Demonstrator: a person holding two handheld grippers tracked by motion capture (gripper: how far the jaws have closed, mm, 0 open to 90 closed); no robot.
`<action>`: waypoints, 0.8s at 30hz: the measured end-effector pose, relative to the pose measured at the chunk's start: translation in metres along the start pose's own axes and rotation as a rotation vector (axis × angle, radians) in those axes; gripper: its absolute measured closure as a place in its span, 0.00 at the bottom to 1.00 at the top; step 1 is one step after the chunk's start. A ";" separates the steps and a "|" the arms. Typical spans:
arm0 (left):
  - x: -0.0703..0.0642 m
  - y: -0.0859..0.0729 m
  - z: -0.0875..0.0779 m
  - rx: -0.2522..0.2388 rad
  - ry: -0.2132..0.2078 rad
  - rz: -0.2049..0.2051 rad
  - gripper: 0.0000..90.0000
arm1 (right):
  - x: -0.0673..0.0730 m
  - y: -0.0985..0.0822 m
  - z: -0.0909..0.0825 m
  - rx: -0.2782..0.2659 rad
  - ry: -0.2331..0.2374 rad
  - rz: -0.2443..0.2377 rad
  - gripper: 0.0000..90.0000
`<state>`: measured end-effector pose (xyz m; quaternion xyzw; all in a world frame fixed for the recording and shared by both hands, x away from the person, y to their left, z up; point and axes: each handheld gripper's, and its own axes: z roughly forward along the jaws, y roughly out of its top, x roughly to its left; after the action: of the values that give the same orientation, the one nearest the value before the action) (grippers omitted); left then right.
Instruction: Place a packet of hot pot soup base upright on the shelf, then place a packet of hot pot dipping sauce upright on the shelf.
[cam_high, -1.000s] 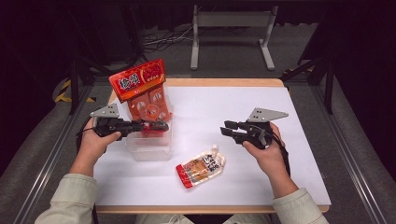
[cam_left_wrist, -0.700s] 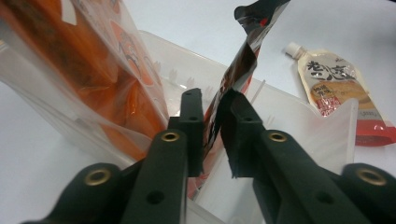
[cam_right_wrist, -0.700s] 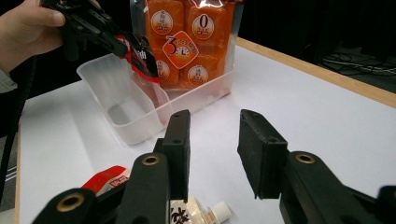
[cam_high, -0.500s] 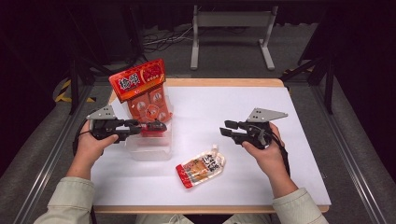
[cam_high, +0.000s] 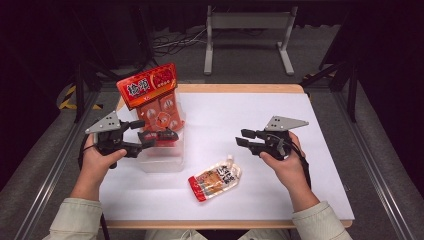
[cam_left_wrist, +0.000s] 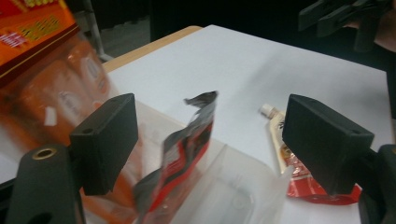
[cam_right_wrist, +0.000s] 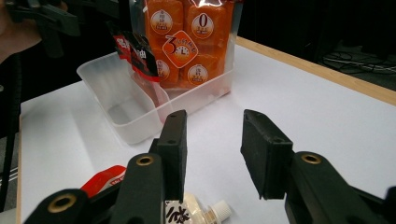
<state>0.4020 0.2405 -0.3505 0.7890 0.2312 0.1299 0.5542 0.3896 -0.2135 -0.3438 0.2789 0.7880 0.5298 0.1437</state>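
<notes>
The small red and dark sachet (cam_left_wrist: 180, 154) stands on edge in the clear plastic bin (cam_high: 162, 159) at the left of the white-topped bench (cam_high: 280, 115), just in front of the tall orange snack bag (cam_high: 152, 100) that leans in the same bin. The left hand-held gripper (cam_left_wrist: 210, 140) has just been opening; its jaws now stand wide on either side of the sachet with clear gaps, so nothing is pinched. The sachet looks thin, light and limp, with a glossy film that would probably slide between hard pads; its torn, crumpled top edge is the most exposed place to pinch, though it may fold over rather than stay upright. The right hand-held gripper (cam_high: 243, 138) hovers part open and empty above the bench, near the spouted pouch (cam_high: 216, 178) lying flat toward the front edge. That pouch seems fuller and squashy, likely heavier than the sachet and prone to sag; a grip across the flat sealed margin beside the spout, or on the stiff spout itself, would likely hold better than squeezing the bulging middle.
</notes>
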 end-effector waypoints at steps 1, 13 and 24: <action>-0.003 0.001 0.000 0.001 0.005 0.007 0.21 | 0.000 0.000 0.000 0.002 -0.001 0.000 0.68; -0.034 0.002 0.010 0.054 -0.029 -0.020 0.15 | 0.001 -0.004 -0.003 0.010 -0.010 0.012 0.64; -0.052 0.004 0.016 0.097 -0.082 -0.006 0.14 | 0.005 -0.009 0.000 0.037 -0.007 0.018 0.56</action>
<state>0.3649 0.2001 -0.3495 0.8189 0.2167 0.0847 0.5247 0.3828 -0.2133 -0.3517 0.2906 0.7945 0.5154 0.1365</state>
